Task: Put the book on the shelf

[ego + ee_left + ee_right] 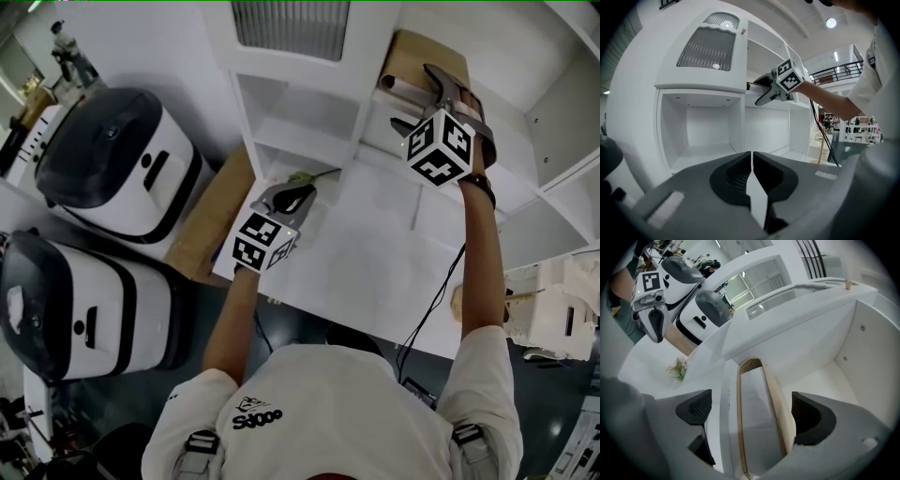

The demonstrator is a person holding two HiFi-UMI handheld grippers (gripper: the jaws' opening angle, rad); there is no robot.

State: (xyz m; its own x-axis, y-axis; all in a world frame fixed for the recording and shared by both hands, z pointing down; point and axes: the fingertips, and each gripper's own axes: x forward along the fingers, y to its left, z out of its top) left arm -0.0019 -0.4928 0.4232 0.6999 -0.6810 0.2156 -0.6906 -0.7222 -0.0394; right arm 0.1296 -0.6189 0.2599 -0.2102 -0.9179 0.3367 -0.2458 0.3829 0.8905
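Observation:
The book (759, 380), with a brown cover and white pages, stands on edge in an upper compartment of the white shelf unit (309, 103), against a divider. My right gripper (753, 411) is open wide around it; its left pad is clear of the book, while the right pad lies close to the cover. In the head view the right gripper (417, 98) reaches into that compartment beside the book (422, 56). My left gripper (292, 195) is shut and empty, and hovers low over the white desk in front of the shelf. Its jaws (752, 164) face the lower compartments.
Two large white-and-black machines (122, 159) (84, 300) stand at the left, with a cardboard sheet (211, 220) beside the desk. A green sprig (314, 175) lies on the desk. A wooden model (553, 300) stands at the right. A cable (431, 309) hangs from the right arm.

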